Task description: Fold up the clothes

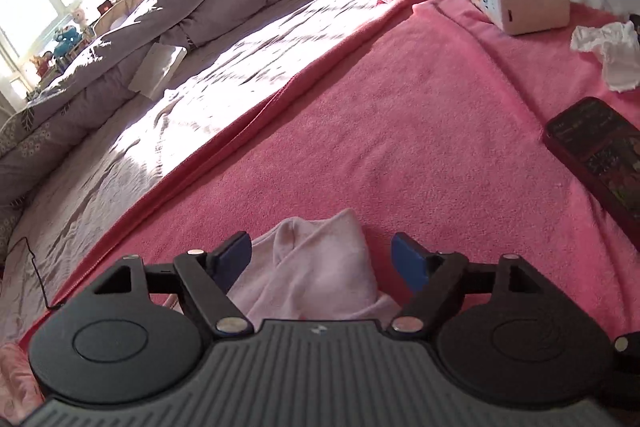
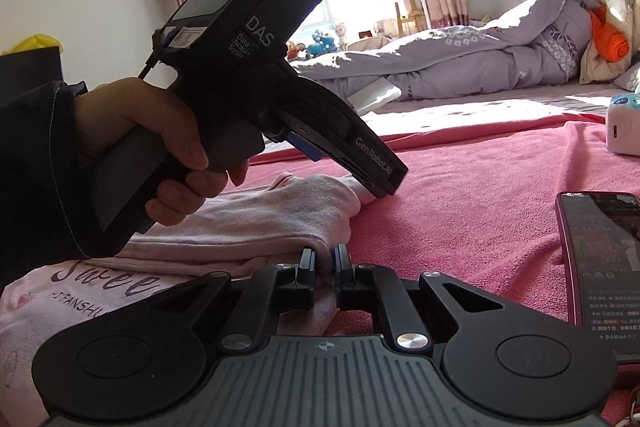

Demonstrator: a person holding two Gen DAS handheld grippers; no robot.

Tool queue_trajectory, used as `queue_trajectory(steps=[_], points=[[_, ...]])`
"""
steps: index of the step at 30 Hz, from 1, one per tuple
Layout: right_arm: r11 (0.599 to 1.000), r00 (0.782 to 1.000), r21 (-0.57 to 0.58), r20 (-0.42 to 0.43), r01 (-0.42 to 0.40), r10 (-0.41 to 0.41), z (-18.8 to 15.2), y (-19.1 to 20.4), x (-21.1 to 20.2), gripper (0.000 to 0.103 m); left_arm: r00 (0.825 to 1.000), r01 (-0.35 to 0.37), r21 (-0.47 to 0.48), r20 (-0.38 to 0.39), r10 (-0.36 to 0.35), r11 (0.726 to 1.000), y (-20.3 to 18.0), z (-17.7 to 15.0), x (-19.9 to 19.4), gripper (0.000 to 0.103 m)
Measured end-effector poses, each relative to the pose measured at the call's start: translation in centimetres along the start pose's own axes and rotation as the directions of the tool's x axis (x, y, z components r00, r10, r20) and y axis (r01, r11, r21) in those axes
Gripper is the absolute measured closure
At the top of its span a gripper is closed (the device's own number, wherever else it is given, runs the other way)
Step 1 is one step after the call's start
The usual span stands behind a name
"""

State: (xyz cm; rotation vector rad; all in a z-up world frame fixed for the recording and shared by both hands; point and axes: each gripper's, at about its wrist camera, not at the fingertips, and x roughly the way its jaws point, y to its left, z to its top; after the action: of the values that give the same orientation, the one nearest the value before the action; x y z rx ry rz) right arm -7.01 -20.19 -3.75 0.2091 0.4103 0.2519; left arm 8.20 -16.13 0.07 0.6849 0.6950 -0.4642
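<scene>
Pink garment (image 2: pixel 256 219), lower centre, laid on red blanket (image 1: pixel 400 131). Right gripper (image 2: pixel 325 267) fingers clamped on its fold; left gripper (image 1: pixel 322 259) fingers held apart around it. Fold slippage is risked if grip loosens.

Soft pale pink knit garment (image 1: pixel 316 267) on fuzzy pink terry blanket (image 1: pixel 400 131); glossy phone (image 1: pixel 600 155)

"DAS Data Acquis… Syst…" and "GenRobot.AI" on left gripper (image 2: pixel 380 187), "Sweet" on pink garment (image 2: pixel 100 291)
</scene>
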Motion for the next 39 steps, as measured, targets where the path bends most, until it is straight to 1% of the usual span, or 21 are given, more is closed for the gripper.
queue_trajectory(steps=[1,3,4,5,6,7,8,11,15,19,21,27,29,31,33,34,35,36,37,38,39], points=[[1.0,1.0,-0.001,0.0,0.0,0.0,0.0,0.0,0.0,0.092,0.999,-0.028,0.036,-0.014,0.029,0.999,-0.9,0.1,0.5,0.017],[1.0,1.0,-0.001,0.0,-0.002,0.002,0.0,-0.1,0.1,0.091,0.997,-0.064,0.045,-0.042,0.066,0.997,-1.4,0.0,1.5,0.016],[1.0,1.0,0.001,0.0,-0.003,0.003,0.0,-0.1,0.1,0.091,0.998,-0.044,0.02,-0.045,0.045,0.999,-1.1,0.1,1.6,0.021],[1.0,1.0,0.002,0.001,-0.004,0.004,-0.1,-0.2,0.1,0.091,0.999,-0.023,-0.008,-0.049,0.023,1.0,-0.7,0.1,1.6,0.039],[1.0,1.0,0.003,0.001,-0.005,0.005,-0.1,-0.2,0.1,0.091,0.998,0.007,-0.064,-0.064,-0.011,0.998,-0.1,0.2,1.8,0.05],[1.0,1.0,0.004,0.001,-0.005,0.005,-0.1,-0.2,0.1,0.091,0.996,0.032,-0.117,-0.076,-0.041,0.993,0.5,0.2,1.9,0.08],[1.0,1.0,0.004,0.002,-0.005,0.005,-0.1,-0.2,0.1,0.091,0.996,0.029,-0.145,-0.078,-0.041,0.989,0.8,0.0,2.1,0.092],[1.0,1.0,0.007,0.007,-0.003,0.003,-0.1,-0.2,0.1,0.091,0.998,0.043,-0.204,-0.041,-0.053,0.978,1.5,-0.6,2.0,0.098],[1.0,0.999,0.015,0.033,0.013,-0.013,-0.3,-0.2,-0.3,0.093,0.999,0.047,-0.257,-0.01,-0.051,0.965,2.3,-0.4,2.0,0.099],[0.998,0.996,0.043,0.069,0.047,-0.05,-0.8,-0.1,-1.0,0.097,0.999,0.039,-0.351,0.003,-0.04,0.935,3.8,0.3,3.1,0.099],[0.998,0.997,0.033,0.062,0.045,-0.047,-0.7,-0.1,-0.9,0.097,0.999,0.041,-0.384,0.001,-0.044,0.922,4.1,0.6,4.0,0.099],[0.999,0.999,0.024,0.032,0.035,-0.035,-0.2,-0.5,0.0,0.097,1.0,0.018,-0.41,0.0,-0.02,0.912,4.3,1.7,5.7,0.099],[0.999,0.999,0.033,0.024,0.03,-0.031,-0.3,-0.6,0.0,0.097,1.0,0.028,-0.45,0.024,-0.019,0.893,5.6,1.9,5.0,0.091],[0.999,0.999,0.043,0.017,0.028,-0.029,-0.4,-0.7,0.0,0.096,0.998,0.032,-0.486,0.06,-0.004,0.873,7.1,2.1,3.7,0.09],[0.998,1.0,0.046,0.009,0.03,-0.03,-0.4,-0.6,-0.1,0.094,0.995,0.0,-0.485,0.092,0.051,0.874,8.5,1.8,1.4,0.086],[0.999,1.0,0.046,0.005,0.029,-0.029,-0.4,-0.6,-0.1,0.093,0.99,-0.024,-0.478,0.112,0.088,0.878,9.3,1.3,-0.2,0.075],[0.999,1.0,0.043,0.005,0.028,-0.028,-0.5,-0.5,-0.2,0.091,0.984,-0.05,-0.47,0.126,0.124,0.881,9.9,0.5,-1.8,0.06],[0.999,1.0,0.041,0.005,0.023,-0.024,-0.5,-0.5,-0.2,0.088,0.978,-0.08,-0.464,0.136,0.16,0.882,10.4,-0.7,-3.3,0.055],[0.999,1.0,0.04,0.006,0.014,-0.015,-0.5,-0.5,-0.3,0.081,0.972,-0.107,-0.452,0.141,0.189,0.886,10.7,-2.2,-4.7,0.051],[0.999,1.0,0.039,0.008,0.003,-0.003,-0.5,-0.6,-0.4,0.074,0.965,-0.133,-0.44,0.146,0.217,0.888,11.1,-3.7,-6.1,0.051],[0.999,1.0,0.042,0.016,-0.015,0.014,-0.4,-0.7,-0.7,0.072,0.962,-0.153,-0.434,0.141,0.235,0.888,11.4,-5.4,-7.1,0.051]])
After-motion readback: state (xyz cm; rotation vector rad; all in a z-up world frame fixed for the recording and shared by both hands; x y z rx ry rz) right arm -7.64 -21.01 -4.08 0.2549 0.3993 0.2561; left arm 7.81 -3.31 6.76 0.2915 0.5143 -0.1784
